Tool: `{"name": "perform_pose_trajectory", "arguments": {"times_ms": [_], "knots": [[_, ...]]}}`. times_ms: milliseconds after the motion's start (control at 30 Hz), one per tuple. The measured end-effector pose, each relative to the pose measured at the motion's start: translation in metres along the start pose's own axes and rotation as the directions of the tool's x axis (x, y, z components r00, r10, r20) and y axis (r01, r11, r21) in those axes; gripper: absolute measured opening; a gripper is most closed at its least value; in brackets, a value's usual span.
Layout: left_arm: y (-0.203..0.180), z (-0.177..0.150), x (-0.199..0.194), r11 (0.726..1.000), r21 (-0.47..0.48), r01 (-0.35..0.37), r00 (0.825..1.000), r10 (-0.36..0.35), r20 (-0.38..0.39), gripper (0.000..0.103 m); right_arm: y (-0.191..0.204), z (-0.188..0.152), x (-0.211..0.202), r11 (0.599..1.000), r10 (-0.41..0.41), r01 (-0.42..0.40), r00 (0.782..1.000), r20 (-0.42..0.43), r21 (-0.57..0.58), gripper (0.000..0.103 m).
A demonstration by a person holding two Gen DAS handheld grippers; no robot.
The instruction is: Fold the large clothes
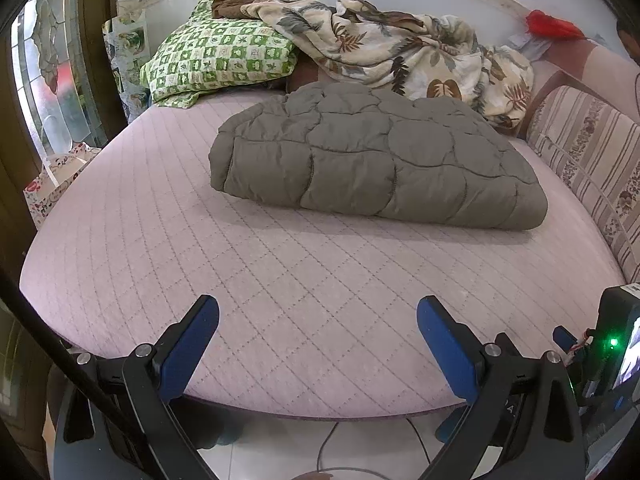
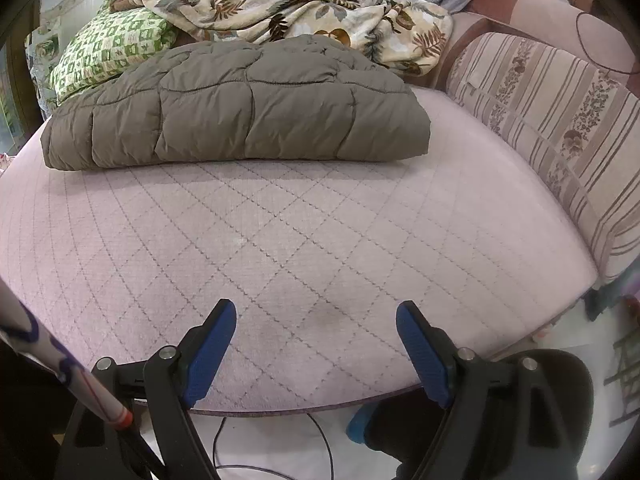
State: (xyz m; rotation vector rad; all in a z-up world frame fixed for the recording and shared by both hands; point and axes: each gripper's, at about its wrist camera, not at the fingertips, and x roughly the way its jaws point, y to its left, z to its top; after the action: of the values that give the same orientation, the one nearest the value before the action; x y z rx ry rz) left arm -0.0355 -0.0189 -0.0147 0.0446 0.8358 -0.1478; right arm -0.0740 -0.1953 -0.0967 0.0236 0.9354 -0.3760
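A grey-brown quilted padded garment (image 1: 372, 156) lies folded into a thick bundle on the pink quilted mattress (image 1: 280, 280), toward the far side. It also shows in the right wrist view (image 2: 240, 108). My left gripper (image 1: 318, 316) is open and empty, held over the mattress's near edge, well short of the bundle. My right gripper (image 2: 316, 320) is open and empty too, over the near edge of the mattress (image 2: 320, 240).
A green checked pillow (image 1: 216, 60) and a crumpled leaf-print blanket (image 1: 400, 52) lie at the head of the bed. A striped cushioned side rail (image 2: 560, 120) runs along the right. Cables (image 2: 320, 440) lie on the tiled floor below the bed edge.
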Motion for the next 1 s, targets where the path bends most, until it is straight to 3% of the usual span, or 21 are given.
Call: {"name": "perform_pose_trajectory", "arguments": {"times_ms": [500, 1000], "knots": [[-0.005, -0.007, -0.013, 0.998, 0.000, 0.059, 0.998, -0.059, 0.008, 0.099, -0.001, -0.002, -0.015, 0.999, -0.035, 0.035, 0.999, 0.032, -0.003, 0.087], [-0.010, -0.014, -0.029, 0.998, 0.016, 0.063, 0.997, -0.064, 0.031, 0.099, -0.007, -0.003, -0.030, 0.998, -0.063, 0.063, 0.996, 0.063, 0.008, 0.087]]}}
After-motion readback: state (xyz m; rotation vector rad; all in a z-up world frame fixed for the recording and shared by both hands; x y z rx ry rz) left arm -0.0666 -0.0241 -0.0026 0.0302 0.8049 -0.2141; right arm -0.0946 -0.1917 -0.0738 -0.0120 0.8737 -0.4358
